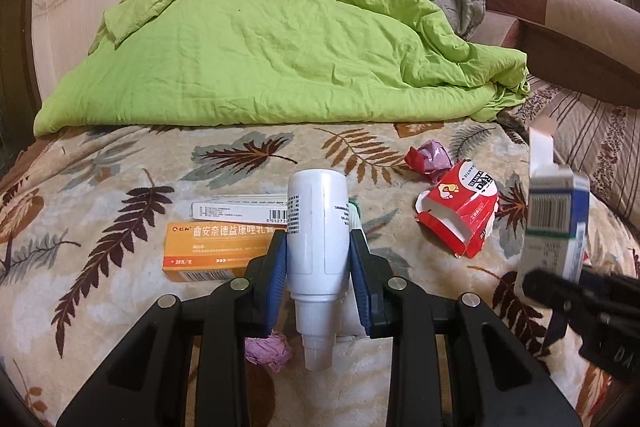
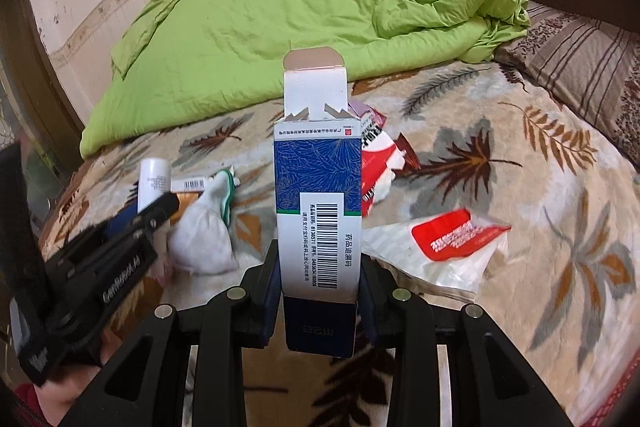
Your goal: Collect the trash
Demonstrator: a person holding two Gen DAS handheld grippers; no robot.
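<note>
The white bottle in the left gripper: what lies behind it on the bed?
Behind the white bottle: an orange box and a white barcoded box, both partly covered by it. Their right ends are hidden.

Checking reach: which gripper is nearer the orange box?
Left. The left gripper, holding the white bottle, is right beside the orange box; the right gripper is farther right.

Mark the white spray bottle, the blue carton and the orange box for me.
White spray bottle (image 1: 318,227), left wrist view, mid-body.
Blue carton (image 2: 318,171), right wrist view, blue front panel.
Orange box (image 1: 208,251), left wrist view, top face.
</note>
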